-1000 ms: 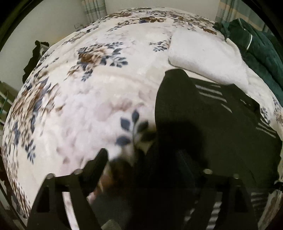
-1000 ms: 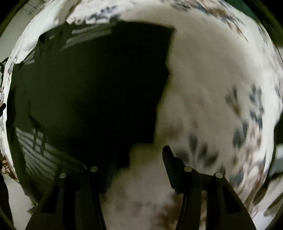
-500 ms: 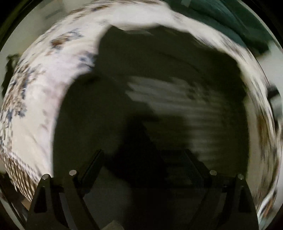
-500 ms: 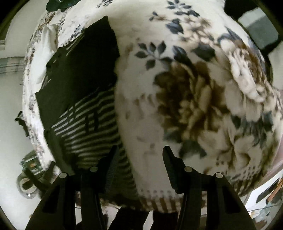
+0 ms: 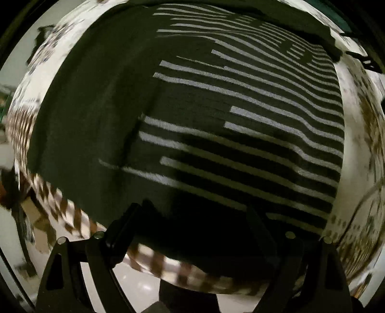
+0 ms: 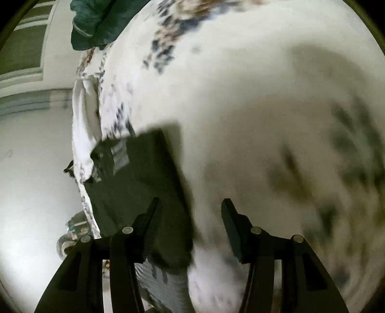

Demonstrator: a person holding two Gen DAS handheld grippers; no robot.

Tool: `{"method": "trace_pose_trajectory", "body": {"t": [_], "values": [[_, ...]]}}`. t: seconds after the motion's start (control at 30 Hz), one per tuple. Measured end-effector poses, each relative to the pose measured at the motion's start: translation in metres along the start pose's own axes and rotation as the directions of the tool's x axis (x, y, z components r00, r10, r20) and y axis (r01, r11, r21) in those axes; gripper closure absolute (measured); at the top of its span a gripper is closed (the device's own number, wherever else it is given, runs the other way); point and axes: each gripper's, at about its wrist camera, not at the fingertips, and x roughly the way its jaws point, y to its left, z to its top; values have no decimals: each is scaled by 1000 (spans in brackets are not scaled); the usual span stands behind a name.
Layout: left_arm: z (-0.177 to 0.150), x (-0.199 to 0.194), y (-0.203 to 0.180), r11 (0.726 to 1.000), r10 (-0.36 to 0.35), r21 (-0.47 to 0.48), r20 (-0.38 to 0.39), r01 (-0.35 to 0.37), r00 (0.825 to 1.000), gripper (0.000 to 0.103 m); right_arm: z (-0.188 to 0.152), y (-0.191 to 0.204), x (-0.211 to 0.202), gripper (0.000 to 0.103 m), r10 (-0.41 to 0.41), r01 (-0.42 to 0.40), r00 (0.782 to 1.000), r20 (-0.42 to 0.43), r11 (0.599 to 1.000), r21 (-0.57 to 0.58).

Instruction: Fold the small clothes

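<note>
Black knit garment w/ thin white stripes [image 5: 216,125] lies spread flat on the cream fleece blanket w/ blue-brown floral print [image 6: 240,96], near the blanket's checked edge. Near to far, left wrist view: left gripper [image 5: 192,216] at 6 o'clock, tongs wide apart, nothing between them, hovering over the garment's near hem. It's too dark there to tell if the tips touch the cloth. Beyond, the striped panel fills the view from centre out to 3 o'clock, w/ a plain dark panel toward 9 and a crease between the two.

Right wrist view: right gripper [image 6: 190,216] also wide open and empty. Its left finger sits over the garment's edge at about 7 o'clock, its right finger over bare blanket. Further off at 9, a white cloth [image 6: 83,125]; at 11, a dark green garment pile [image 6: 96,21].

Judgement: mid-fold, both grippers seem to be lining up for a new grab.

Risks:
- Fleece is plush, so a low pinch could catch blanket along w/ the hem and drag the bedding.
- Hem sits near the bed edge; a pull toward 6 could slide it off.
- Grabbing one layer only would undo the crease.
- Frames are motion-blurred; a fast approach could miss the hem.
</note>
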Motion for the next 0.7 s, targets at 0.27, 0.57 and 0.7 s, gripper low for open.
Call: {"method": "trace_pose_trajectory", "body": {"t": [0.27,0.57,0.7], "values": [[-26,-13,-64,994,12,108,12,-14,1000,15,37,46,47,98,-61,56,997,-48,994,-99],[-54,13,-135,963,69,265,-35,-57,997,35,52,72,73,82,-247,226,965,-92,954,-199],[-36,4,-130,974,44,219,21,-47,999,96,20,55,51,52,-163,137,977,-135,974,-182]]}}
